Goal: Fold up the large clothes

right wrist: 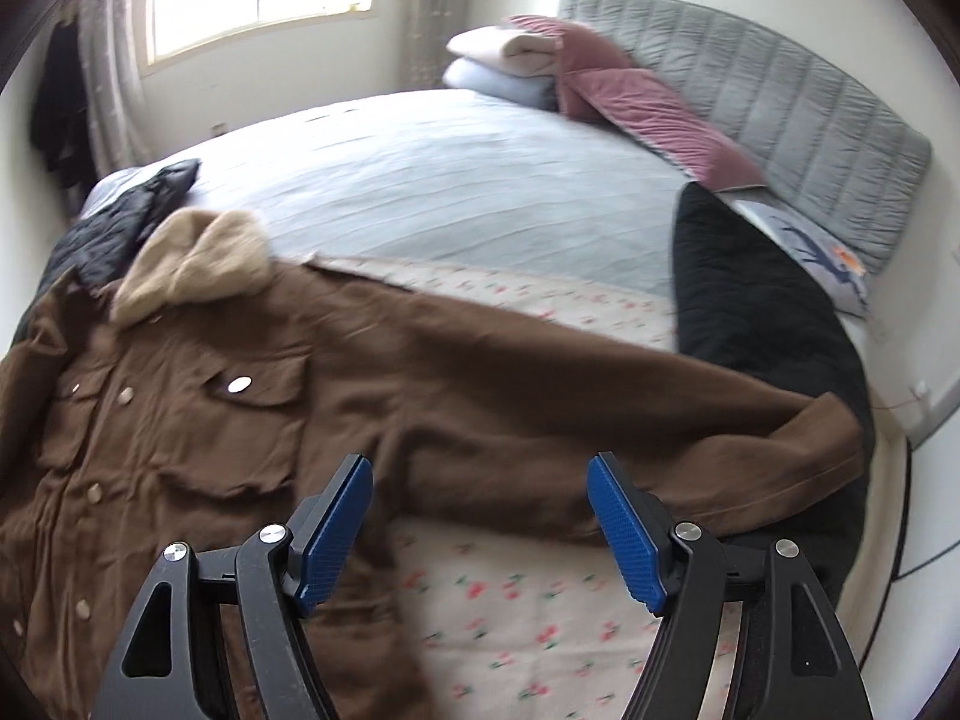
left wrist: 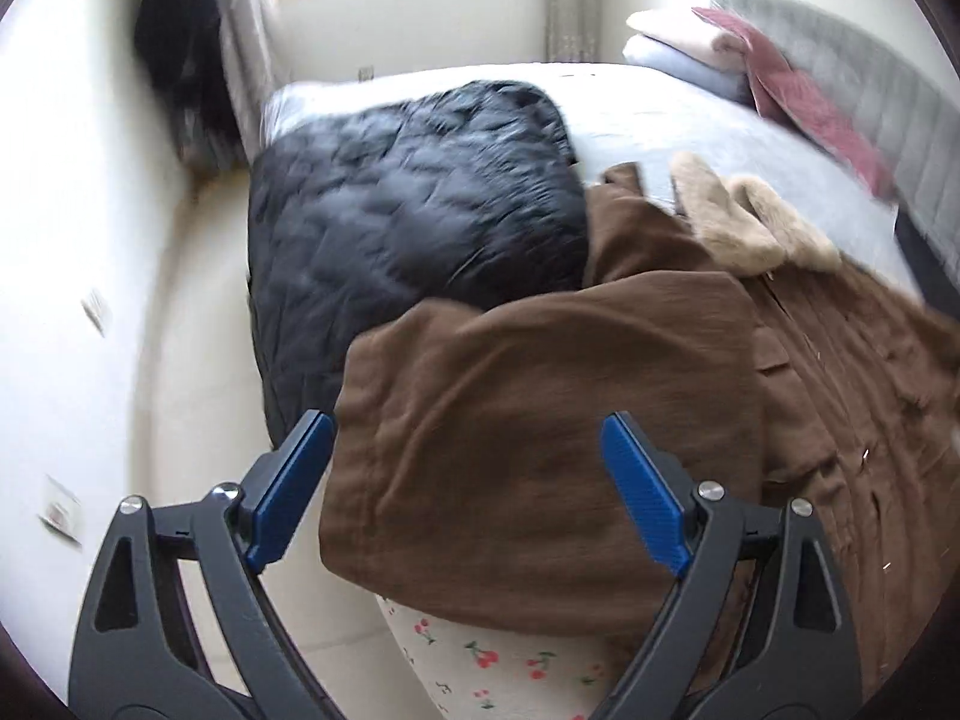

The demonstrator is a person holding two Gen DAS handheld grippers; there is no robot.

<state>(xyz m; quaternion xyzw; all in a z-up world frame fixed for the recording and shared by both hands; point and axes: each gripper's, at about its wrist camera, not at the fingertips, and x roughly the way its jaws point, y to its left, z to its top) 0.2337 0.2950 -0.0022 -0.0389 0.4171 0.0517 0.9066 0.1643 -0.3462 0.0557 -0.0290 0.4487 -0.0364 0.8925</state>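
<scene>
A brown woven jacket with a tan fleecy collar (right wrist: 198,264) lies spread on the bed, filling the lower left of the right wrist view; round pale snaps dot its flap pockets, and one sleeve runs out to the right onto a black quilted cover (right wrist: 774,324). In the left wrist view its other sleeve (left wrist: 540,438) is folded across the body. A shiny black quilted puffer coat (left wrist: 414,228) sits bundled at centre left. Beneath lies a cream sheet printed with small red cherries (right wrist: 540,618). The left gripper (left wrist: 468,486) is spread wide, empty; the right gripper (right wrist: 480,528) is likewise parted, gripping nothing. Motion blur smears the cloth; no lettering seems legible.
</scene>
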